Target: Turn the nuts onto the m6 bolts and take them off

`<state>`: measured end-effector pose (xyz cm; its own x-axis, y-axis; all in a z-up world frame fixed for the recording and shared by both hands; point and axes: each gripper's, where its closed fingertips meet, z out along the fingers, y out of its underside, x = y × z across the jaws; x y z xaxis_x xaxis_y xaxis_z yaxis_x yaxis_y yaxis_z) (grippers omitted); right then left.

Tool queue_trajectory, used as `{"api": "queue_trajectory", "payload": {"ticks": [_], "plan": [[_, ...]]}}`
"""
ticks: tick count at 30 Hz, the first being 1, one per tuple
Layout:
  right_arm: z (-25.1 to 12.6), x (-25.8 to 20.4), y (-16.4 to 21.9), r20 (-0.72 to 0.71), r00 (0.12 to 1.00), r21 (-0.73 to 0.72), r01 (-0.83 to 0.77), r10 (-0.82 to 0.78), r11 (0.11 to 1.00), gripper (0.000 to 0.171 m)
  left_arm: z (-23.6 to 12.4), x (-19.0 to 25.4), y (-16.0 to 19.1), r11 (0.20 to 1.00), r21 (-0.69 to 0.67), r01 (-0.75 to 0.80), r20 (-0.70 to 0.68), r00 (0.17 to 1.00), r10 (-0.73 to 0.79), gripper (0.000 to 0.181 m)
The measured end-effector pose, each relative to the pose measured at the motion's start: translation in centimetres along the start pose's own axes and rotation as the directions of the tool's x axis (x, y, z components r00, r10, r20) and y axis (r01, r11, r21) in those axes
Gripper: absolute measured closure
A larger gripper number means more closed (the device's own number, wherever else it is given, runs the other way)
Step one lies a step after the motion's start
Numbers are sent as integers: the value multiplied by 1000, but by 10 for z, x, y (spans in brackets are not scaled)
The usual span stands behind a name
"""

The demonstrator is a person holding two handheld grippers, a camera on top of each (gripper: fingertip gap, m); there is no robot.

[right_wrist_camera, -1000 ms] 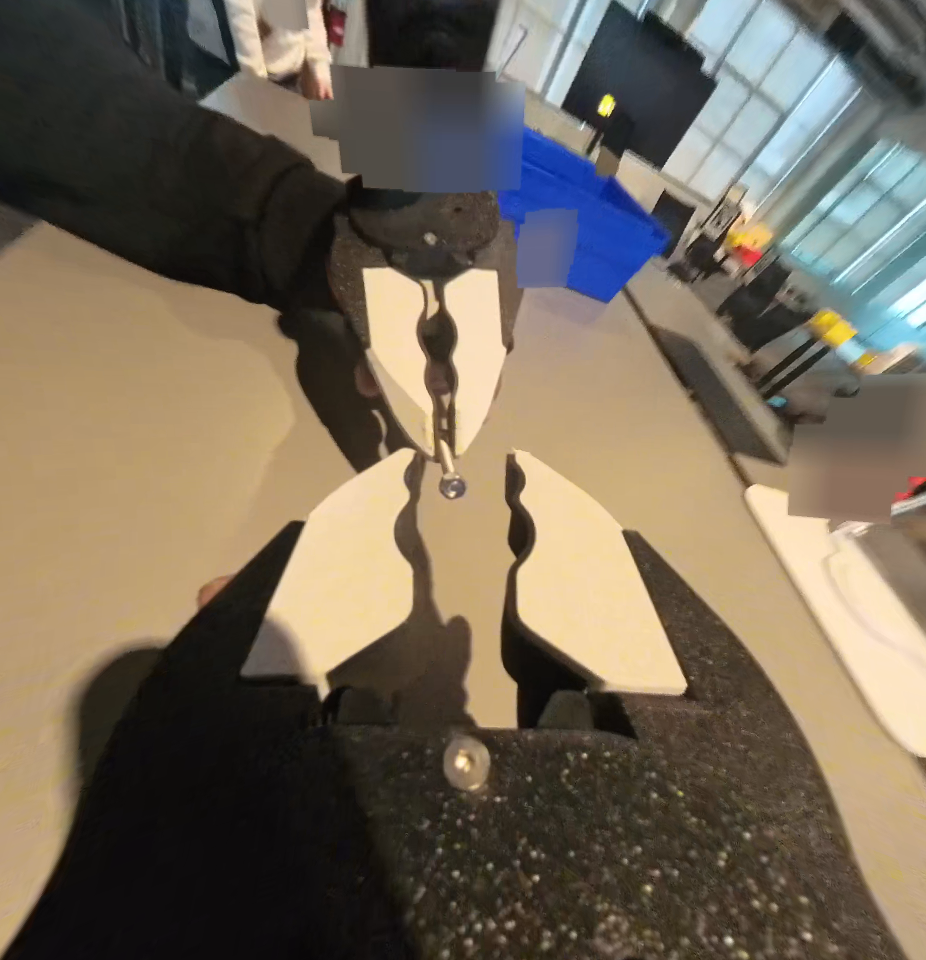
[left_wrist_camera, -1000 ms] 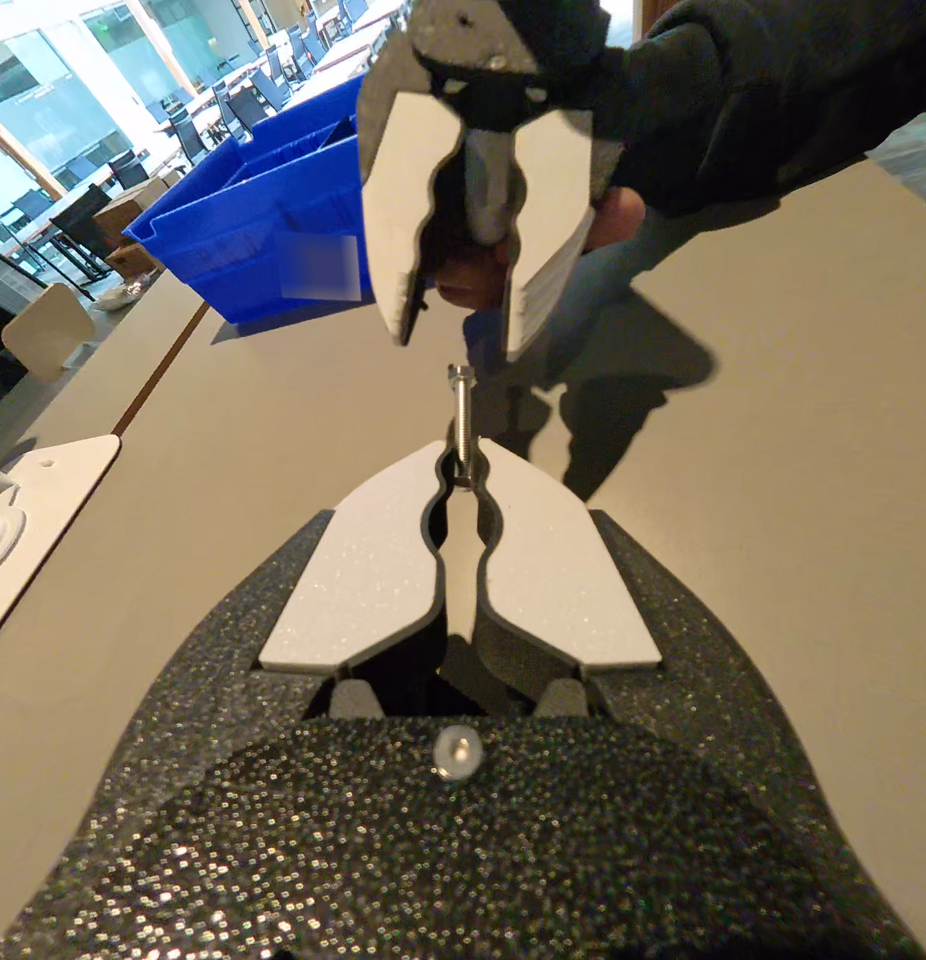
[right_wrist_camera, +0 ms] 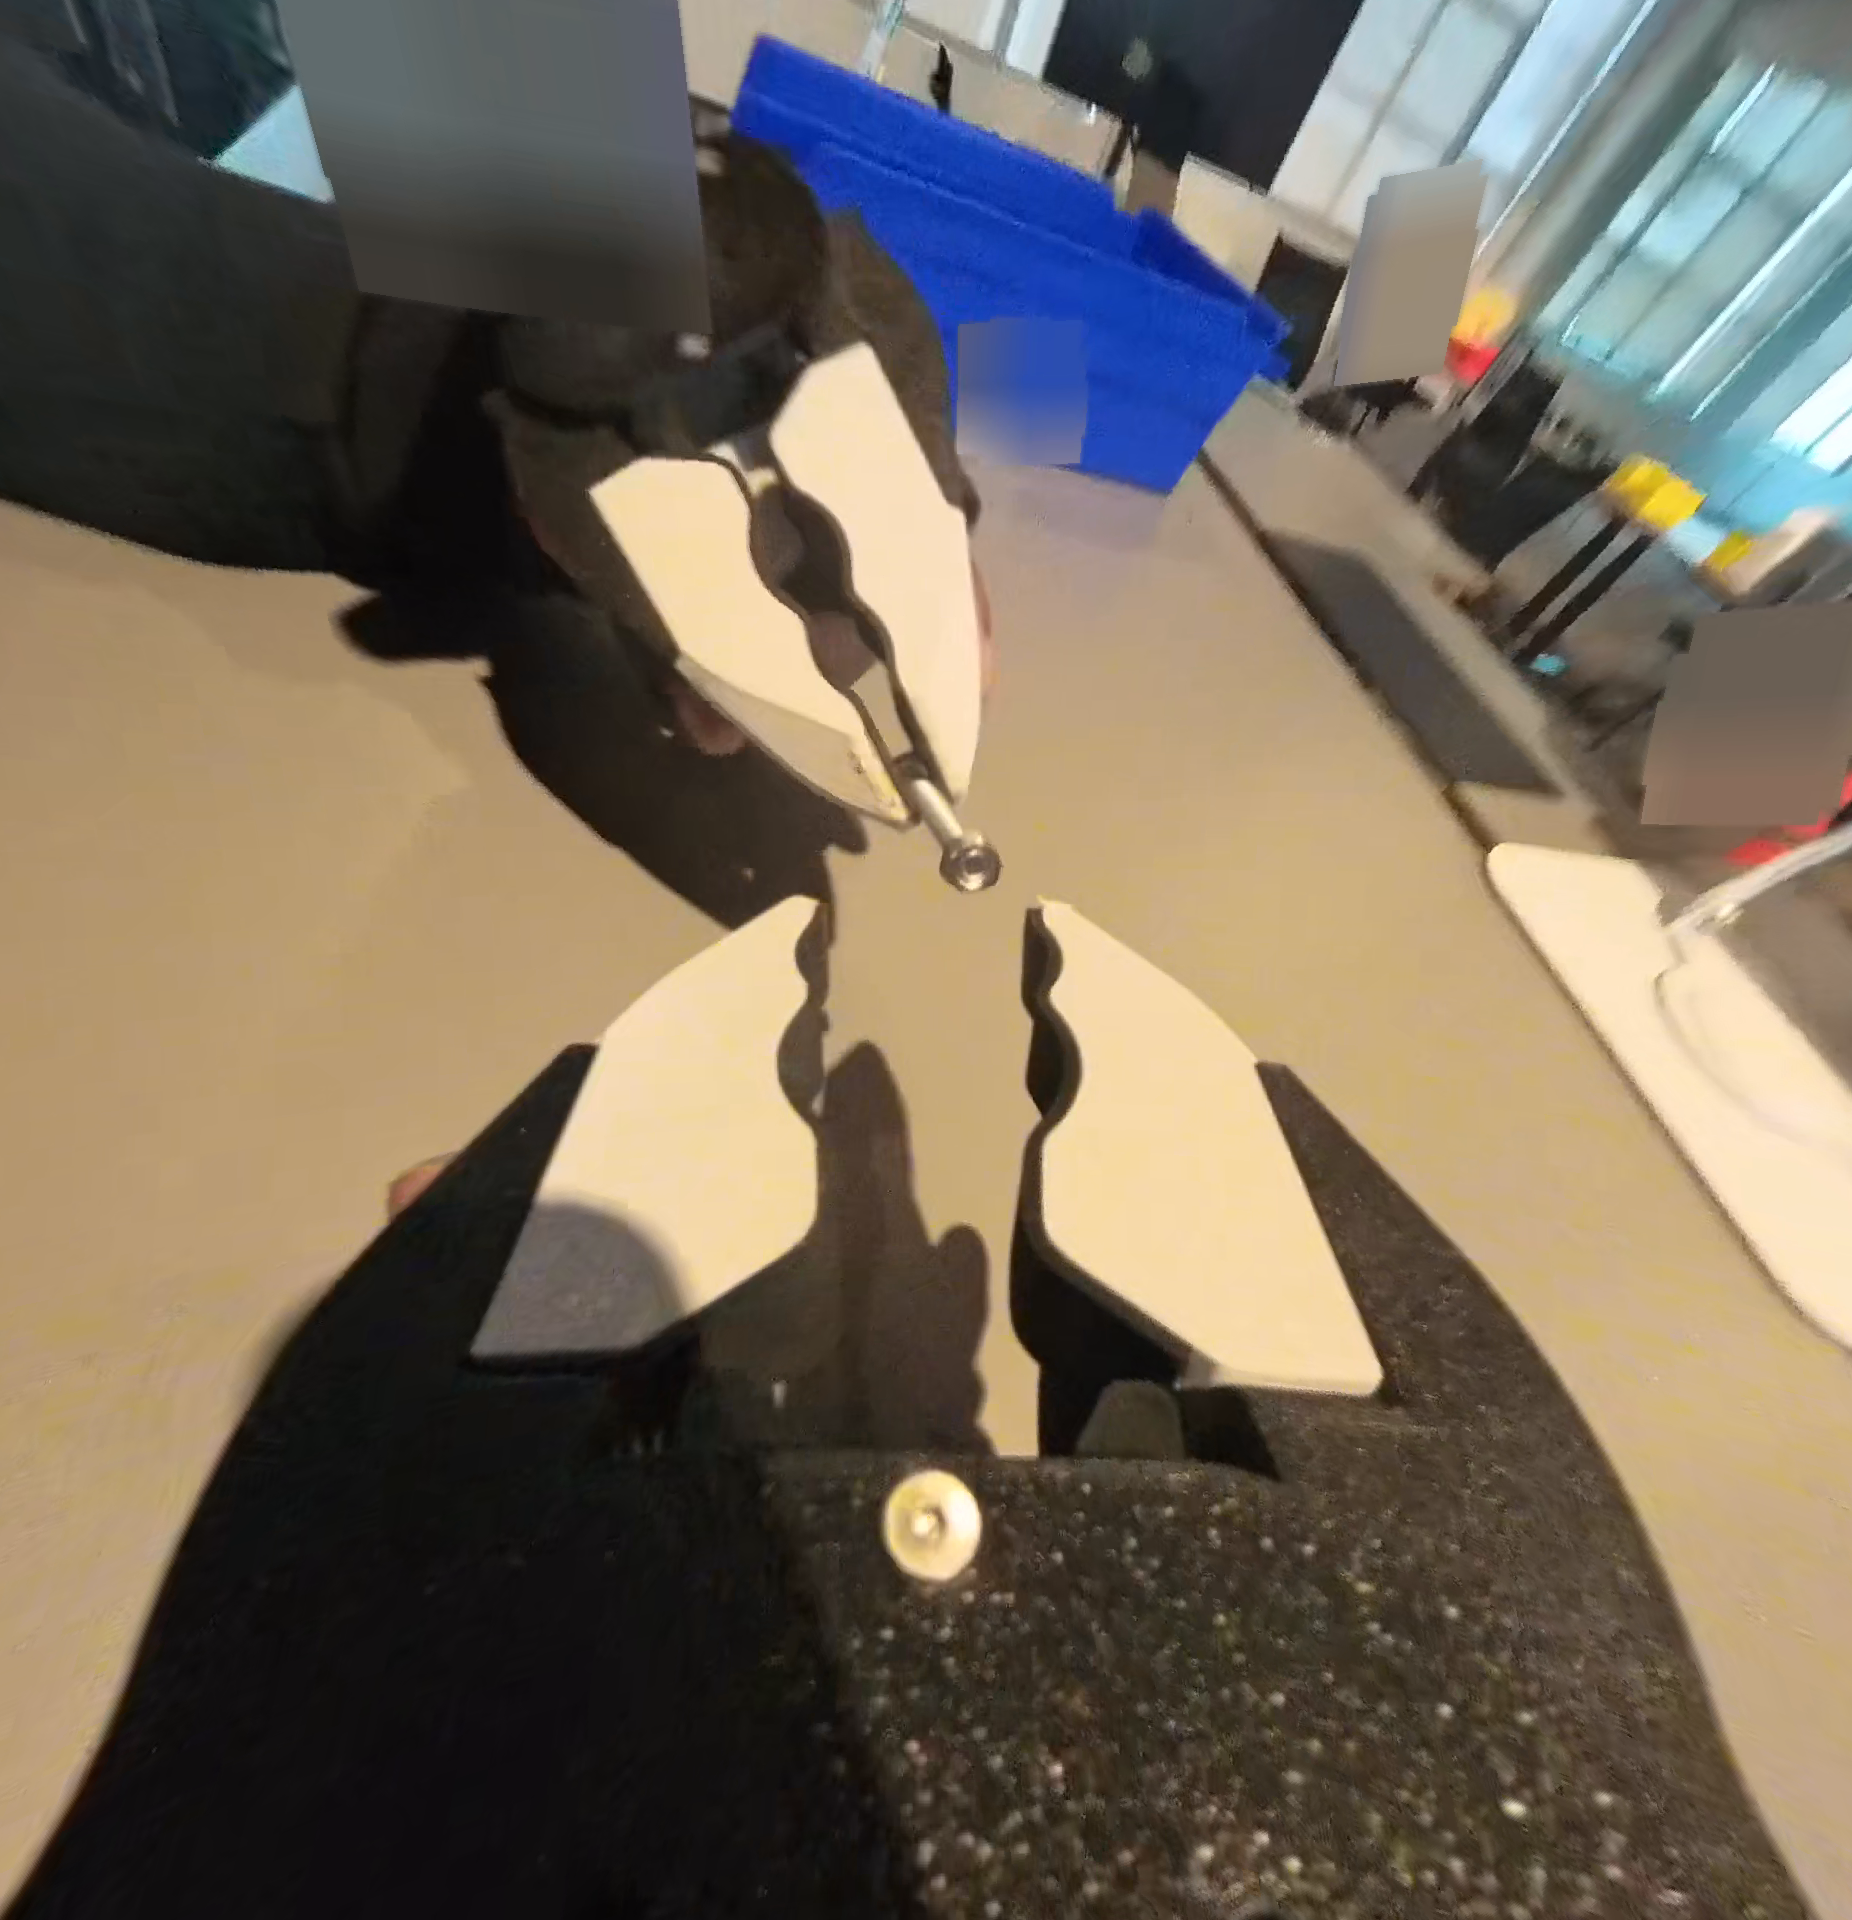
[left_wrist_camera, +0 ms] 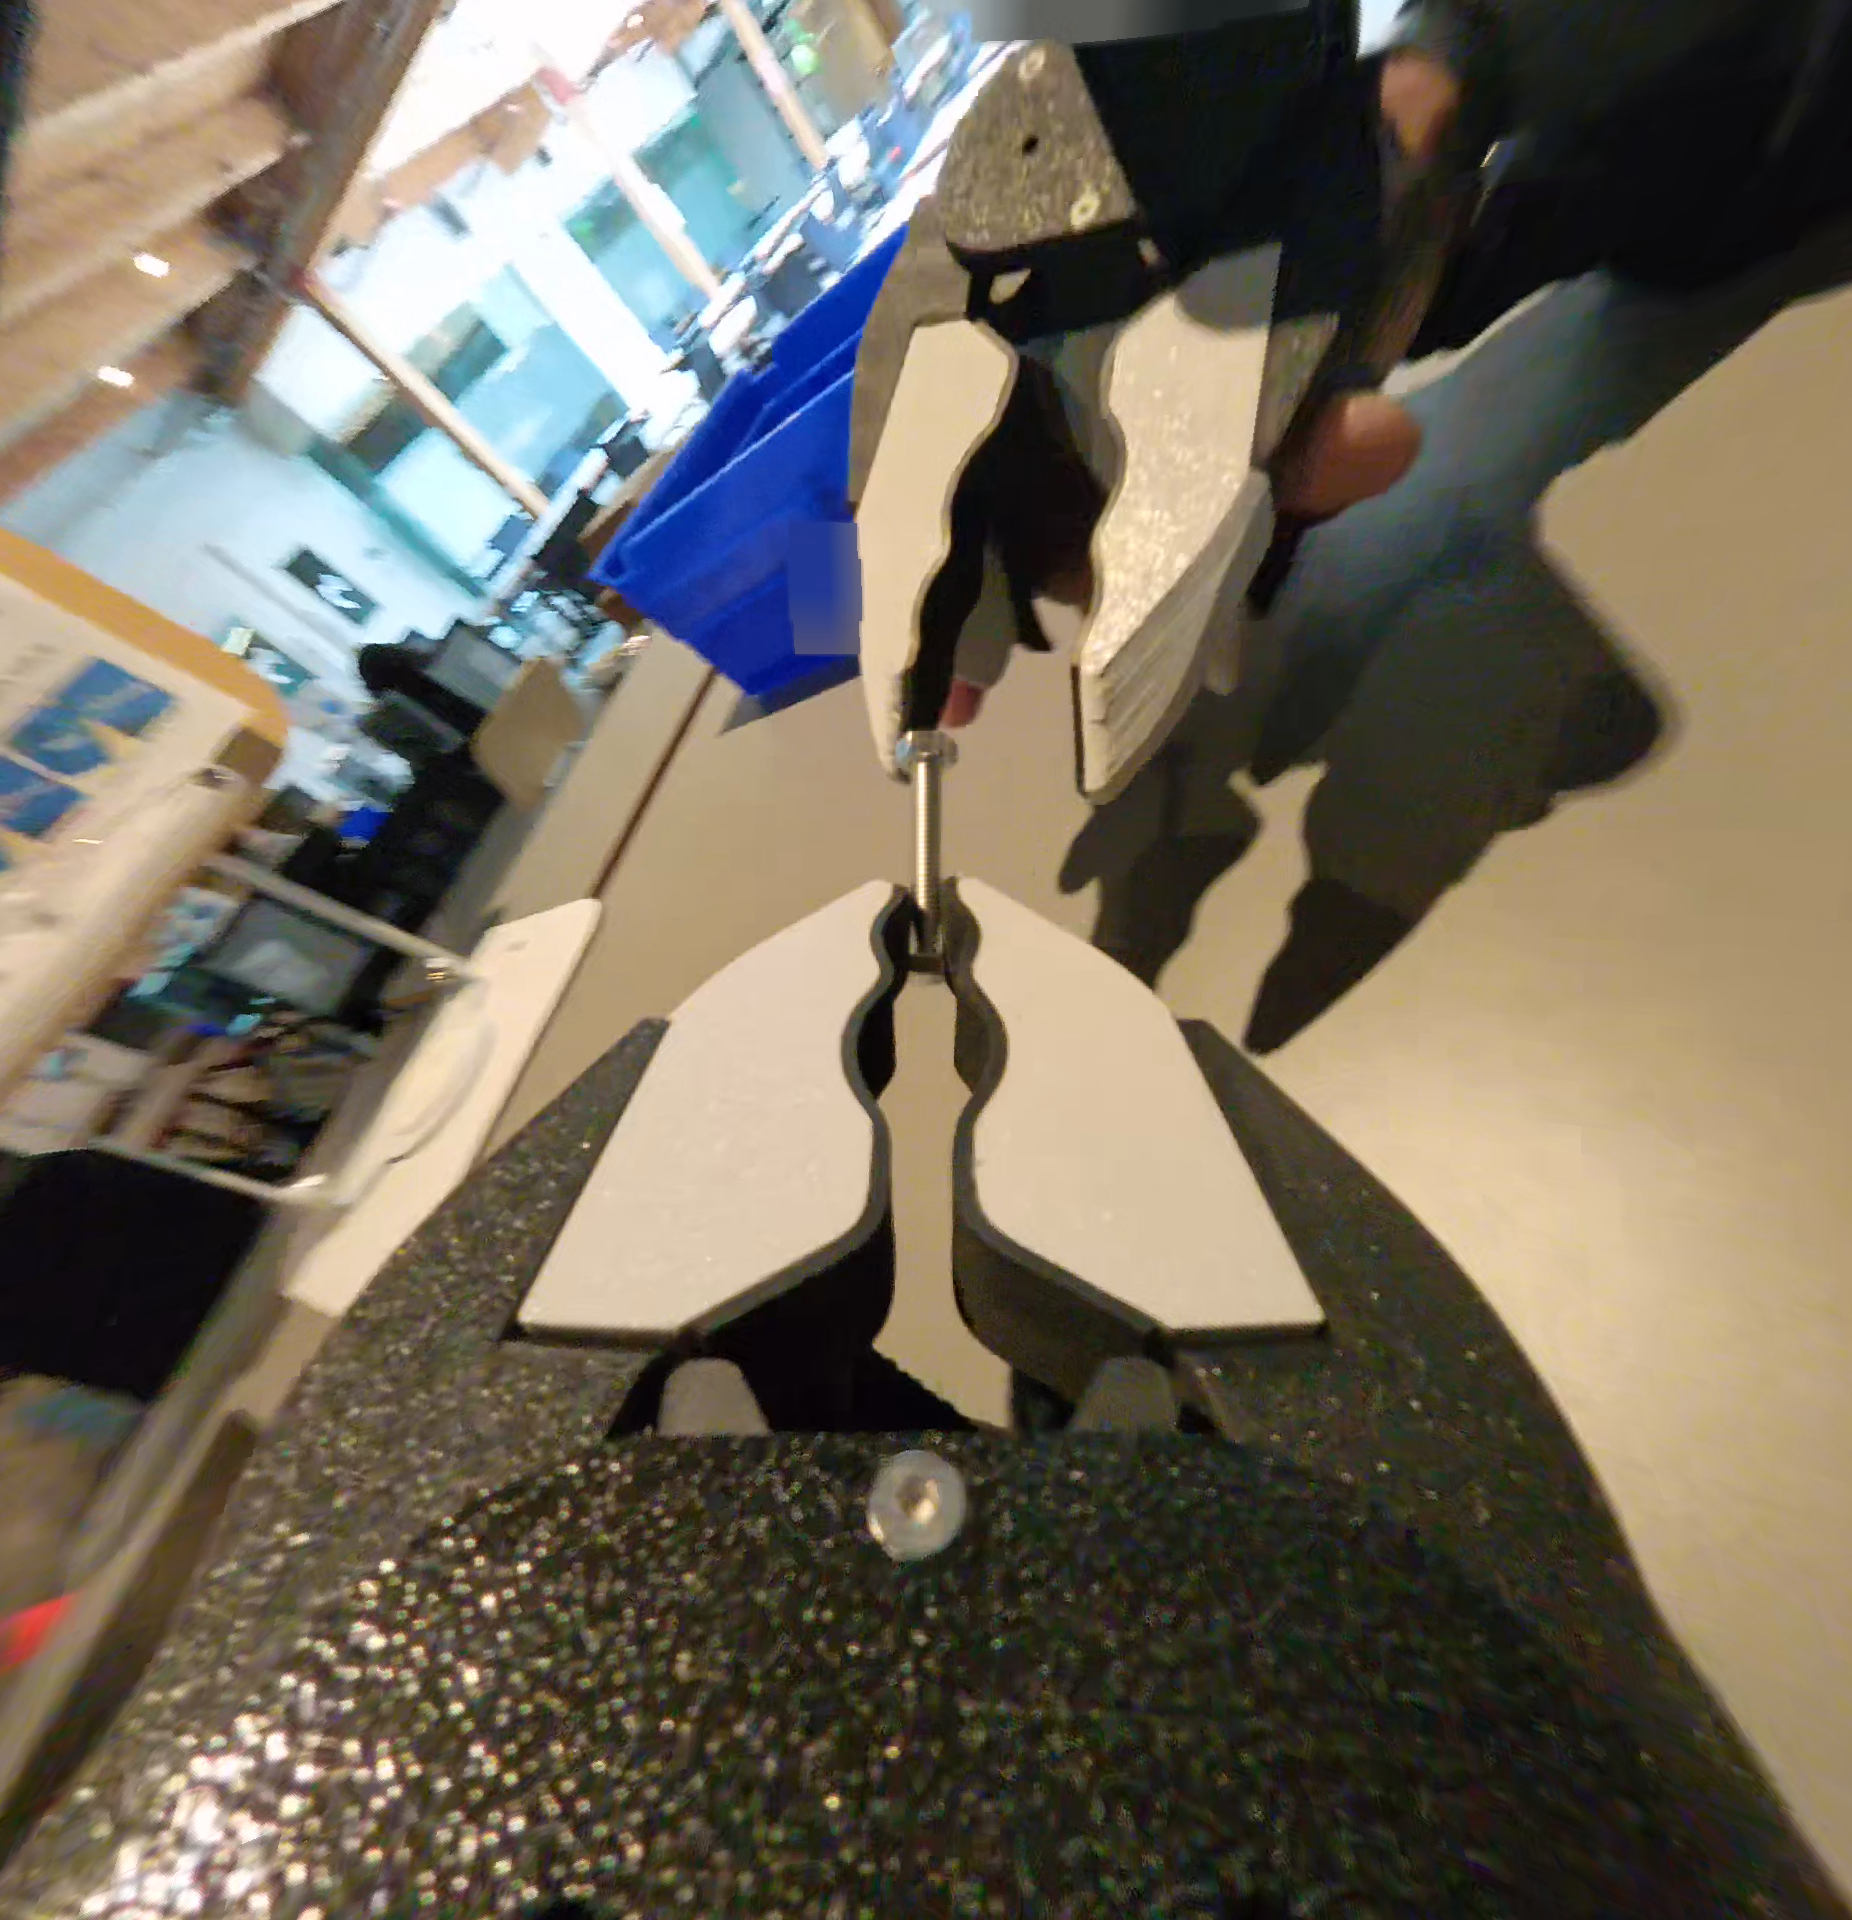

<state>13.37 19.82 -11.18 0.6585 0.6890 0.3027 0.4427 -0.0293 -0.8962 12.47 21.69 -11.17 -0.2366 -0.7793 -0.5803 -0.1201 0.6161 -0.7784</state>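
Note:
A silver M6 bolt [left_wrist_camera: 927,821] sticks out of my left gripper [left_wrist_camera: 927,899], which is shut on its lower end above the grey table [left_wrist_camera: 1524,1039]. I cannot tell whether a nut sits inside the grip. My right gripper [left_wrist_camera: 995,774] faces it from above, open, with one fingertip [left_wrist_camera: 894,743] beside the bolt's head. In the right wrist view my right gripper [right_wrist_camera: 927,914] is open and empty. The bolt's round socket head [right_wrist_camera: 969,862] sits just past its fingertips. The left gripper [right_wrist_camera: 927,805] holds the shaft there.
Blue plastic bins [left_wrist_camera: 735,540] stand at the far end of the table and also show in the right wrist view [right_wrist_camera: 1005,291]. A white board [right_wrist_camera: 1680,1091] with a clear dish lies at the table's side edge. A person's dark sleeves hold both grippers. The grippers are tip to tip, or close to it.
Both grippers have tilted, so both views lean. The left gripper still grips the bolt, now pointing at an angle. The right gripper stays open, its fingertip now beside the bolt head.

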Motion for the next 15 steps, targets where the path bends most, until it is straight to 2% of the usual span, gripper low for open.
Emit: {"api": "queue_trajectory", "payload": {"ticks": [4,9,15], "plan": [[1,5,6,10,996,-12,-87,87,996,136,2,-6,6,989,-75,-127,83,988,133,176],[2,9,9,19,988,3,-155,155,988,138,4,-5,13,966,-141,-216,96,968,231,176],[0,9,-3,112,944,93,-320,309,943,138,4,-5,10,953,-156,-261,101,955,278,175]]}}
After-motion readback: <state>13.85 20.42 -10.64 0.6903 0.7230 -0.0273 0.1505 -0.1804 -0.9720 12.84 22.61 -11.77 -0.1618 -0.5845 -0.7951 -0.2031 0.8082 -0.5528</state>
